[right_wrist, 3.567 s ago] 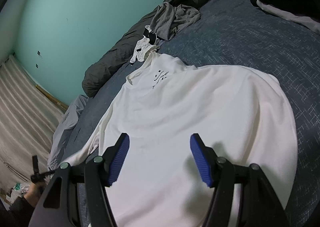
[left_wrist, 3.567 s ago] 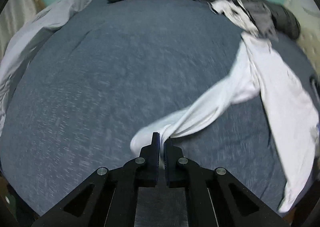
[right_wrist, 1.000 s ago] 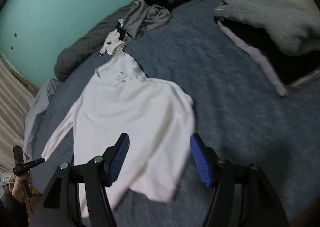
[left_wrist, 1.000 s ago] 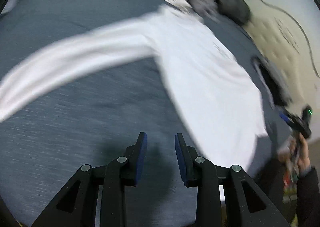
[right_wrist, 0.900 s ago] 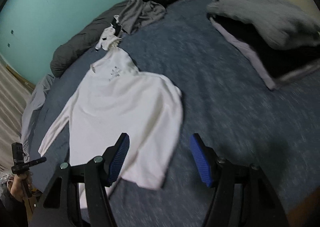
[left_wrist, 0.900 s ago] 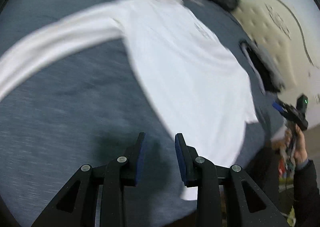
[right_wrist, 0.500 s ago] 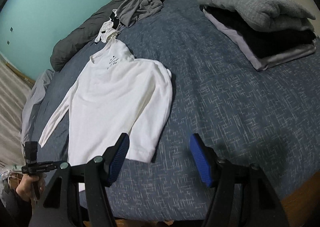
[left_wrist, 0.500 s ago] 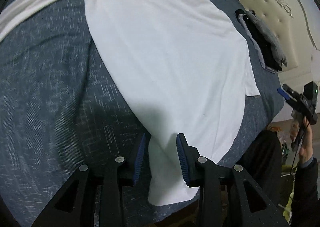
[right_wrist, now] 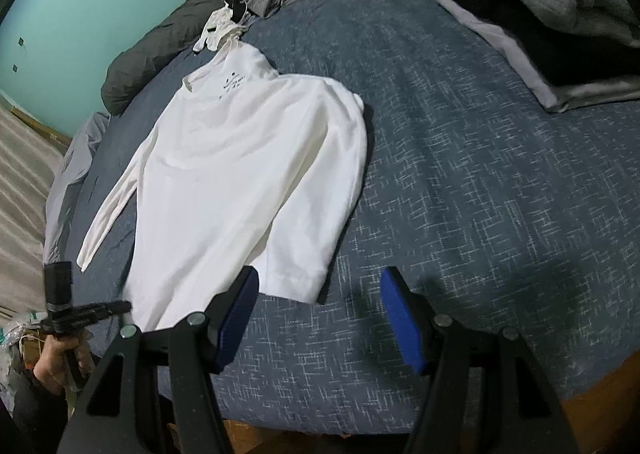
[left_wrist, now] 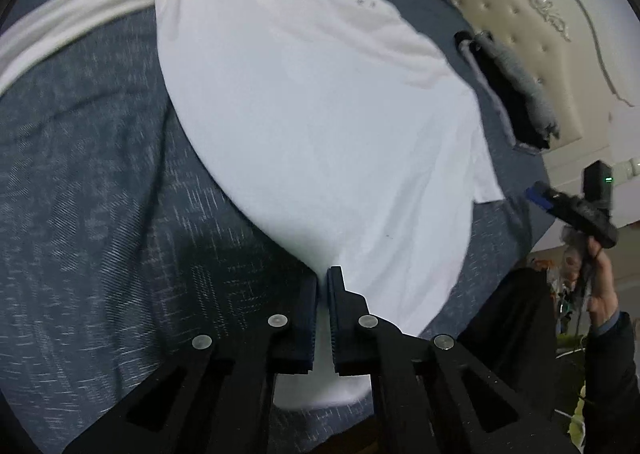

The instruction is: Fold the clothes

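left tongs (left_wrist: 323, 282) pinching shirt (left_wrist: 320, 101) hem, left-wrist view only

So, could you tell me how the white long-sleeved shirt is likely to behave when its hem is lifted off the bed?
The white shirt will probably drape and sag rather than hold shape: it already puckers where the left gripper pinches its hem. It looks thin and light. It may drag on the textured blue bedspread, trailing its sleeve.
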Demonstrator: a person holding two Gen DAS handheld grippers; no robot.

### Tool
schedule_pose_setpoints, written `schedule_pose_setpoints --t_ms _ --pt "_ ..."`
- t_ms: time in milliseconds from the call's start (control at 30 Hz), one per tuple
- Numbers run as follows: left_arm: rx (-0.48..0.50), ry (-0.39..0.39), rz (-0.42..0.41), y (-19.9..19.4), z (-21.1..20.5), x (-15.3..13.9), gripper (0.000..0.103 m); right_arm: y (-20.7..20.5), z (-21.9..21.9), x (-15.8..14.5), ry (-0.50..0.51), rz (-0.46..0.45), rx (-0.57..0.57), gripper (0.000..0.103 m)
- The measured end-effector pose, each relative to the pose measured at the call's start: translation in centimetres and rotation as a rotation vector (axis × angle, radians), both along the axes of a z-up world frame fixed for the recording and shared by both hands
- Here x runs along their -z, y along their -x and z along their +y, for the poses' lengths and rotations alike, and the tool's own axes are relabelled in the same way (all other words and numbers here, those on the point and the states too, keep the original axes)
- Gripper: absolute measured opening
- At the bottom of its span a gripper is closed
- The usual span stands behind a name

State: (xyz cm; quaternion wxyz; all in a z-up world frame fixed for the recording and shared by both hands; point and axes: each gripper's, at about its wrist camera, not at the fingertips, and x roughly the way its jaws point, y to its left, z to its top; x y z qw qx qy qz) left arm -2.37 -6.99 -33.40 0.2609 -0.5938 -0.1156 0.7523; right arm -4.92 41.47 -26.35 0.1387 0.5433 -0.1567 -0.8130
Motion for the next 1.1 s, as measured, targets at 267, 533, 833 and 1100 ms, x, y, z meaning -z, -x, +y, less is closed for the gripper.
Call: schedule_pose_setpoints --t_ms 267,533,833,1100 --pt "-0.068 0.013 0.088 -0.3 -6.0 -4.7 0.000 1.1 -1.3 2.1 0.023 -0.076 -0.022 0.064" --pt "-0.064 -0.025 0.040 -1.2 -6.9 -3.5 0.000 2.5 -2.8 4.1 0.000 -0.137 -0.032 0.064" --pt "0.058 0.039 -0.002 -1.5 -1.7 -0.3 0.031 2.1 -3.8 4.2 -0.023 -0.120 -0.090 0.019" --pt "0.099 0.094 -0.014 -1.2 -1.0 1.3 0.005 1.1 -2.9 1.2 -0.011 -0.036 -0.144 0.007"
